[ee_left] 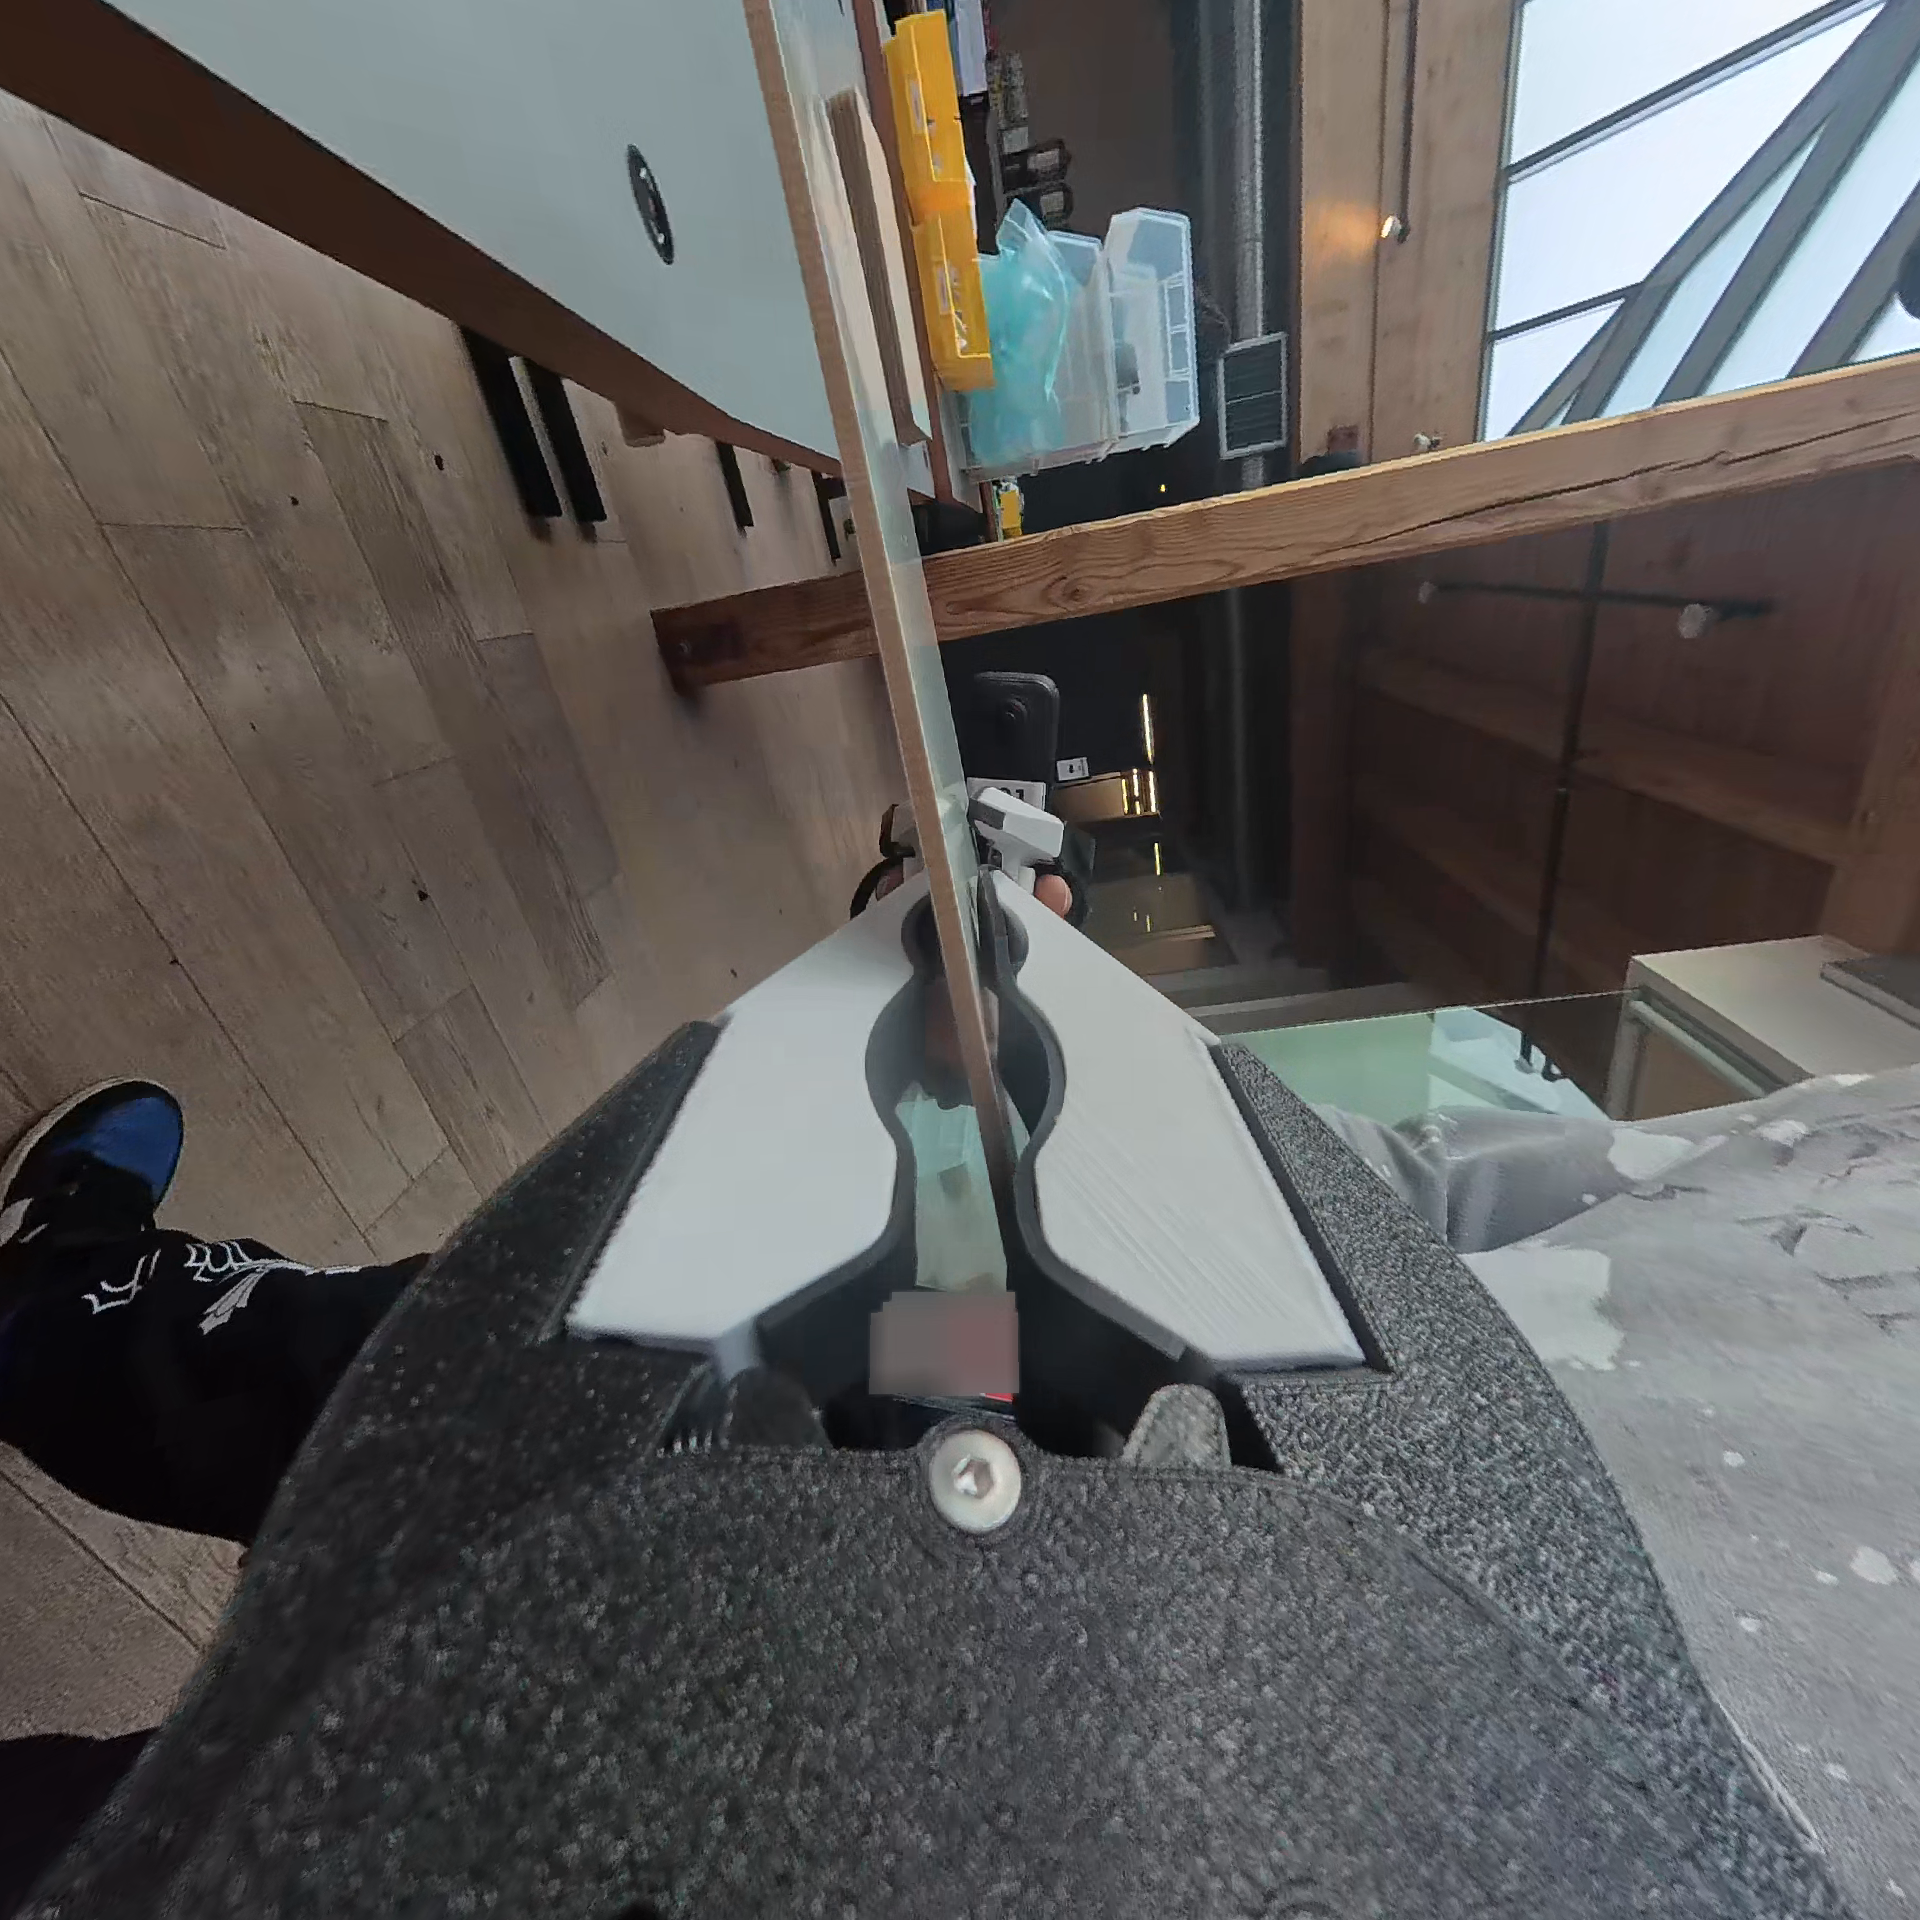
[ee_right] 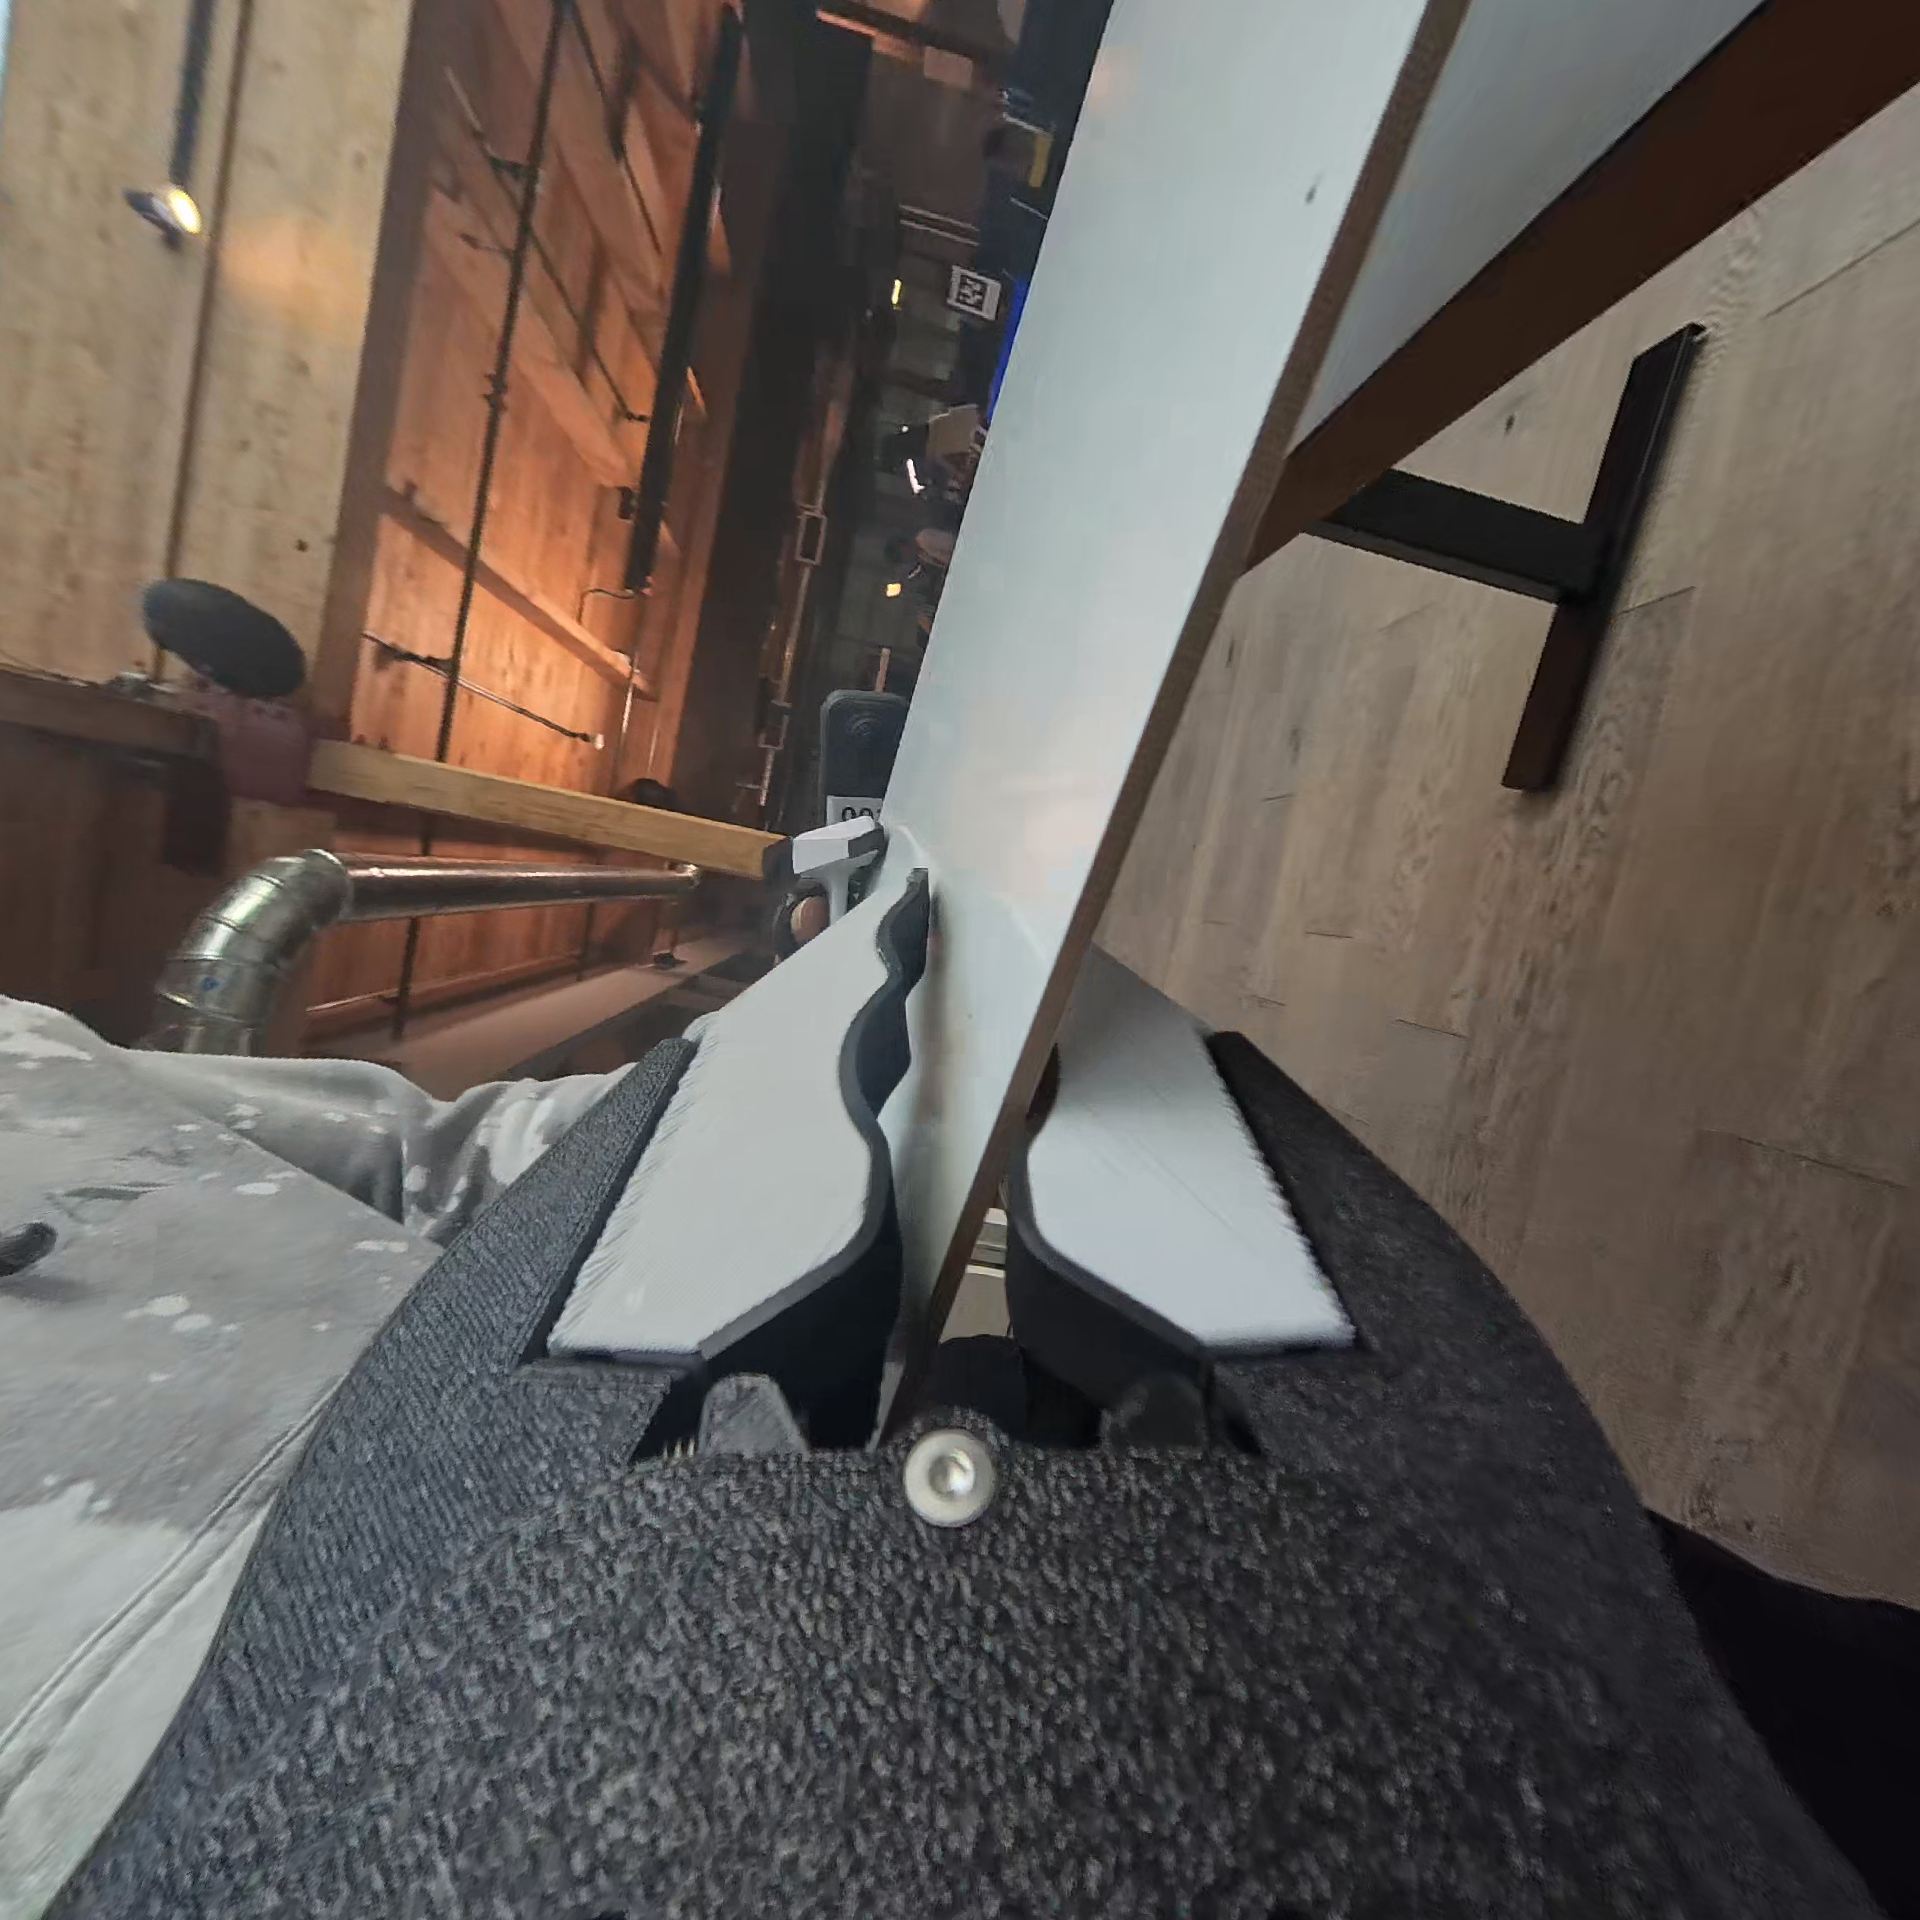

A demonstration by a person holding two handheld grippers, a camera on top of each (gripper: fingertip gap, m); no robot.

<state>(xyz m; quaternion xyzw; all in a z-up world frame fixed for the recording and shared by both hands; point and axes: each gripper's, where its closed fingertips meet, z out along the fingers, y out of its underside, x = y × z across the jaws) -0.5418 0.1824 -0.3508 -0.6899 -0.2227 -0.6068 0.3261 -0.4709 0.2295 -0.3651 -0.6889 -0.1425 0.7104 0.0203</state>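
Note:
A thin white board with a brown edge [ee_left: 912, 623] runs edge-on away from me in the left wrist view. My left gripper [ee_left: 961, 914] is shut on its near end, with the fingers [ee_left: 790, 1143] clamped on both faces. In the right wrist view the same board [ee_right: 1091, 520] shows its white face, and my right gripper [ee_right: 997, 935] is shut on its other end. Each view shows the other gripper at the far end of the board, the right gripper in the left wrist view [ee_left: 1018, 826] and the left gripper in the right wrist view [ee_right: 836, 847]. Both views are strongly tilted.
A white-topped table with a brown edge [ee_left: 520, 156] lies close beside the board, and it also shows in the right wrist view [ee_right: 1507, 156]. Yellow bins [ee_left: 935, 187] and clear plastic boxes [ee_left: 1132, 332] stand behind. A wooden beam [ee_left: 1351, 509], a person's shoe [ee_left: 94, 1153] and a grey sleeve [ee_right: 208, 1195] are near.

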